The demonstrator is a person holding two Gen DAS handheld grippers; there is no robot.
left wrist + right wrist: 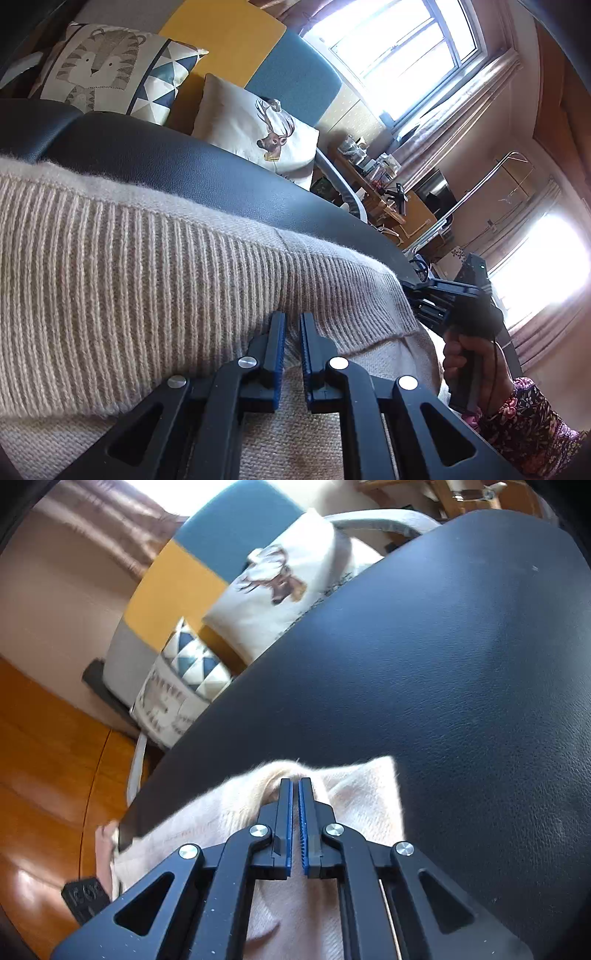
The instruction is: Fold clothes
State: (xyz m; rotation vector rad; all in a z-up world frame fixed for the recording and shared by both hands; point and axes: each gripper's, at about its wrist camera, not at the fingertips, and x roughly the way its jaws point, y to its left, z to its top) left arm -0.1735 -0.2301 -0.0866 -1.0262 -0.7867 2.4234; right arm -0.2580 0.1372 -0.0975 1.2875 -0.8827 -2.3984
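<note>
A black leather tabletop (424, 657) carries the beige knit sweater (129, 266), a sofa with cushions (258, 129) behind; my left gripper (292, 321) pinches its ribbed hem (221, 280); my right gripper (295, 786), nearly closed, nips a fold at the sweater's far edge.

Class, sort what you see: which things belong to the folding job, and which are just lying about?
Belongs to the job:
beige knitted sweater
left gripper
right gripper
black padded surface

Lying about:
deer cushion
tiger cushion
cluttered desk
</note>
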